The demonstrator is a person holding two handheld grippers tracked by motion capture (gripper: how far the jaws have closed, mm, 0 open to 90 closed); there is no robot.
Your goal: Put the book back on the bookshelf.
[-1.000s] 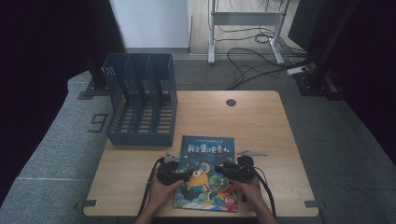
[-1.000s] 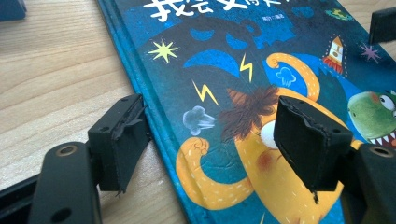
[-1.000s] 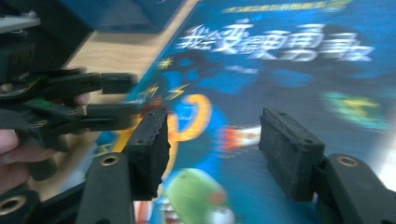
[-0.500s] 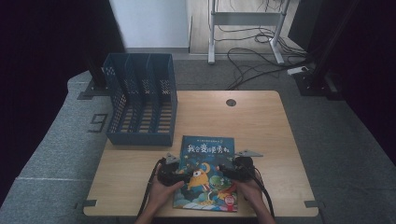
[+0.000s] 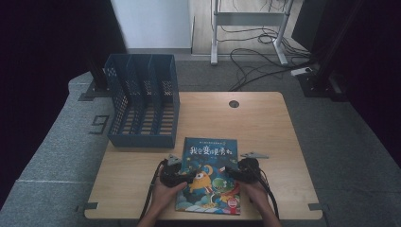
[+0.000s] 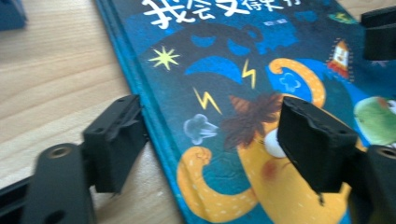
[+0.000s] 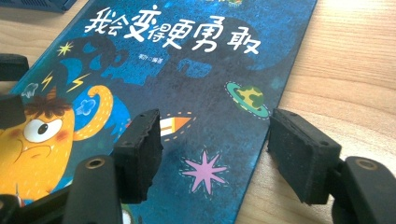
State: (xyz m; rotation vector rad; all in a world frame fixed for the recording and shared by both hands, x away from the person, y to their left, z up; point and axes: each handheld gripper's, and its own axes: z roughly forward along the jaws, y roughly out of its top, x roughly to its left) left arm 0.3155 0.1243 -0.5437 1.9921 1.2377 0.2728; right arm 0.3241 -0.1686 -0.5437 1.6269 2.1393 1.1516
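Slippage is the main risk here. The left gripper (image 5: 176,176) stands spread across the left long edge of the flat blue hardcover picture book with an orange cartoon creature on its cover (image 5: 209,176): in the left gripper view one jaw sits on the wood just beside the book's edge and the other hovers over the cover, with neither pad pressing. The right gripper (image 5: 243,170) is likewise spread, its jaws having just been closing a little, one over the cover and one on the wood past the right edge; the book lies between them but is not pinched.

The book lies flat on the near middle of the light wooden surface (image 5: 265,123), so there is little edge to bite. If either gripper closes like this, the outer jaw may skid under or over the thin board and only scrape the glossy cover, or push the book sideways into the other gripper. An uneven lift from one side could let the cover swing open.

The blue plastic perforated file rack with several slots (image 5: 142,106) stands at the far left, well apart; a tilted book could catch on its dividers.
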